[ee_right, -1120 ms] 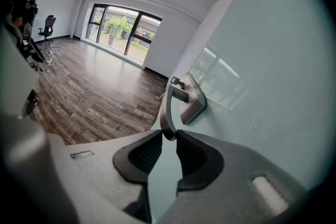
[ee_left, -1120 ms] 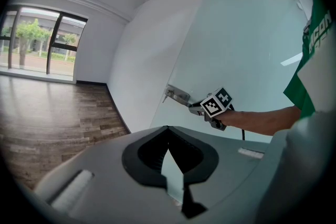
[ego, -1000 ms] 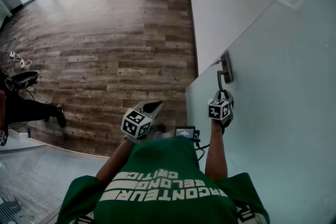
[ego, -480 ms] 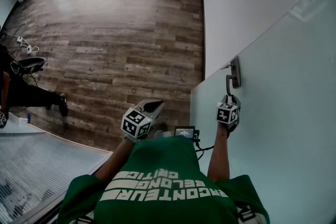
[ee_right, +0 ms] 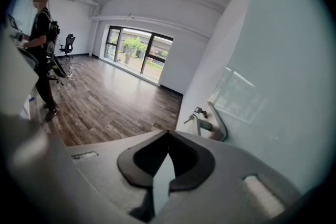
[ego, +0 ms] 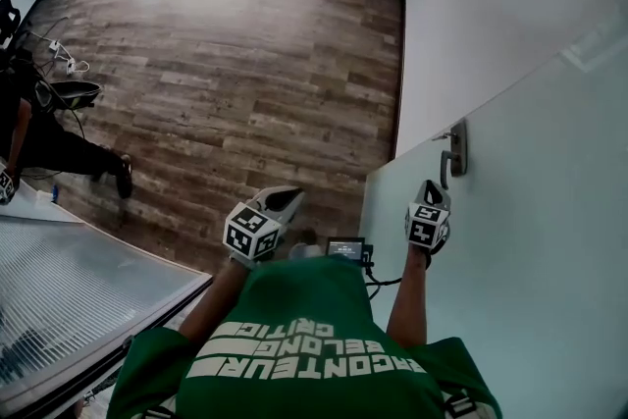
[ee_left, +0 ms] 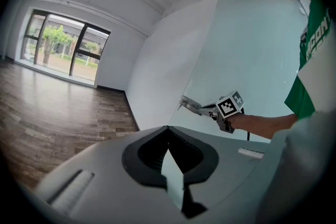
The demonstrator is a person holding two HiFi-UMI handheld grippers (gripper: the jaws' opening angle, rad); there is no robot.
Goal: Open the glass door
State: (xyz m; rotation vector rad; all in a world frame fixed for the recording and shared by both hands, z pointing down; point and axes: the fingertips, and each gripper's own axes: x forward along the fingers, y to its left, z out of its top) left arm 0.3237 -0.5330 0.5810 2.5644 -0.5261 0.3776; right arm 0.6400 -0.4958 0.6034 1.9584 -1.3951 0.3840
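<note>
The frosted glass door [ego: 530,240] fills the right of the head view, its edge standing off the white wall. Its metal lever handle [ego: 453,152] sits near that edge. My right gripper [ego: 432,184] is just below the lever, tips close to it. In the right gripper view the handle [ee_right: 210,120] lies ahead and to the right of my shut right gripper [ee_right: 168,134], not between the jaws. My left gripper [ego: 291,196] hangs over the wood floor, shut and empty [ee_left: 168,128]. The left gripper view also shows the handle [ee_left: 189,104].
A wood plank floor [ego: 245,64] stretches ahead to large windows [ee_right: 136,55]. A white wall [ego: 491,5] runs beside the door. Another person [ego: 39,147] stands at the left near an office chair [ee_right: 67,43] and cables. A ribbed panel [ego: 69,280] lies at lower left.
In the head view the door edge and handle have shifted to the right, and my right gripper moved with them. The left gripper has kept its place.
</note>
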